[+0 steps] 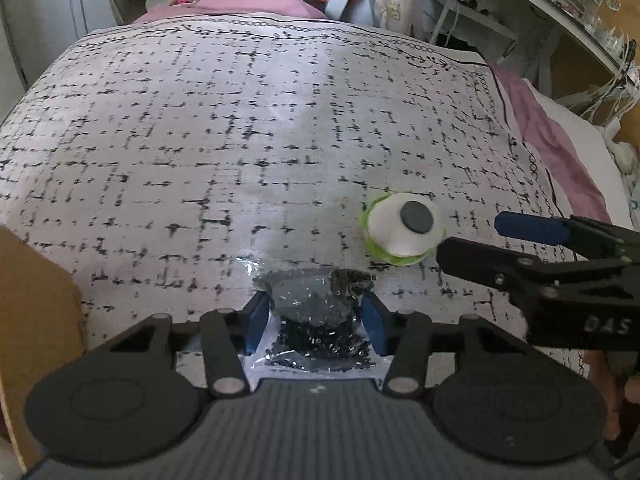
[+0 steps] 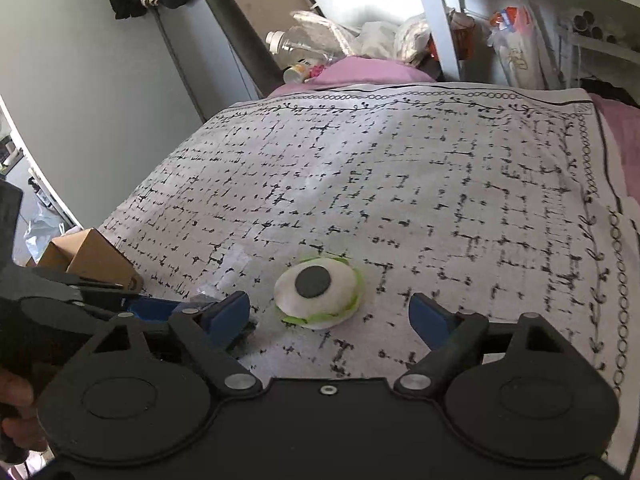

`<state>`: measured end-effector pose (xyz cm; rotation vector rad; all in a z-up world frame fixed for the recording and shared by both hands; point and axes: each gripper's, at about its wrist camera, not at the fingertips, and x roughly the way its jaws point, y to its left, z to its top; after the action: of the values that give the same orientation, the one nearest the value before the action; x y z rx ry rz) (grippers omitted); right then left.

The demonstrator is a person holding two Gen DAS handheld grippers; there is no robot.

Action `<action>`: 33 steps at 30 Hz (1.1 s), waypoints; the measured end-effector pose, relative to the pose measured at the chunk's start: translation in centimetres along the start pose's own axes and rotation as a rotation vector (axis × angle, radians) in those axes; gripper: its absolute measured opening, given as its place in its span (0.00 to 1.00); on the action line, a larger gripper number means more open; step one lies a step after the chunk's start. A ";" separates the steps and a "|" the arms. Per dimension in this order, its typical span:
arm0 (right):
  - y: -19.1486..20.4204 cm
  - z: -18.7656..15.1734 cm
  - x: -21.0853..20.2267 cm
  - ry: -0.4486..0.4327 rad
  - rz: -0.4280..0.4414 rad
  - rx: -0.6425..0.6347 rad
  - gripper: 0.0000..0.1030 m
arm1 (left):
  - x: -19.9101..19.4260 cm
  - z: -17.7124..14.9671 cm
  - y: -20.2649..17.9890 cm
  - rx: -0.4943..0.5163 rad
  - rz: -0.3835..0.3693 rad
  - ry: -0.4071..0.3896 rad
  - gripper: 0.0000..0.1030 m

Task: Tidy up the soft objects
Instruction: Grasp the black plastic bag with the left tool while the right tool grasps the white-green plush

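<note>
Spread over the bed, the patterned cloth holds a bag of dark beads pinched softly by the left claw, while the round eye toy, just ahead of the wide-open right claw, should be squeezed gently.

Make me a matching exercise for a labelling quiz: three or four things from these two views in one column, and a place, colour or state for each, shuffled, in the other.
Things:
1. bead bag
2. eye toy
3. left gripper
4. right gripper

States:
A. open, nothing between its pads
B. white, with a dark disc on top and a green rim
C. clear plastic, filled with small dark bits
D. closed on a bag

Pairs: 1-C, 2-B, 3-D, 4-A
</note>
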<state>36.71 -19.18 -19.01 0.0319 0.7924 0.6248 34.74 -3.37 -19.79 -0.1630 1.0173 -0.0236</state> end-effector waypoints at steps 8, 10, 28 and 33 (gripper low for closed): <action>1.4 0.3 2.8 0.035 -0.027 -0.030 0.72 | -1.2 -0.1 1.8 -0.030 0.030 -0.009 0.47; 1.8 0.1 3.4 0.044 -0.051 -0.053 0.55 | -1.6 0.0 2.1 -0.035 0.037 -0.012 0.47; 5.5 -0.1 -2.7 0.016 -0.029 -0.151 0.34 | -7.1 -0.9 3.0 -0.066 0.029 -0.097 0.47; 7.3 0.3 -5.0 -0.028 -0.017 -0.182 0.34 | -9.5 -1.3 3.2 -0.076 0.022 -0.131 0.47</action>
<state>30.54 -15.85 -13.68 -0.1319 0.7056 0.6764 28.46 0.56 -12.88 -0.2200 0.8892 0.0449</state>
